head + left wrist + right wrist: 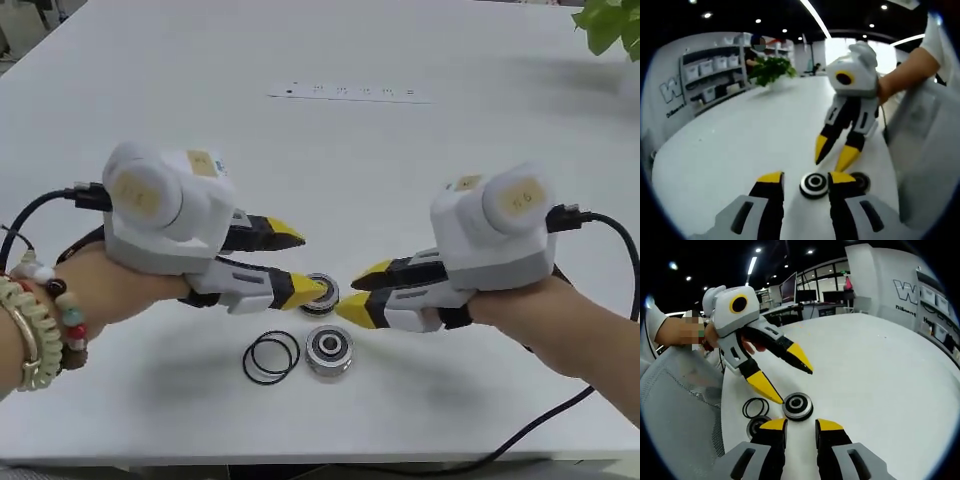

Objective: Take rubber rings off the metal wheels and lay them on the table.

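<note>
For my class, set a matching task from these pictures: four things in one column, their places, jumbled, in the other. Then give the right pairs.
Things
1. rubber rings
2. farther wheel
3. nearer wheel
4. green leaves

Places
A. between the tips of the left gripper and the right gripper
B. top right corner of the head view
C. flat on the table, left of a wheel in the head view
D. just right of the rings, closest to the person

Pairs: 1-C, 2-A, 3-D, 4-B
</note>
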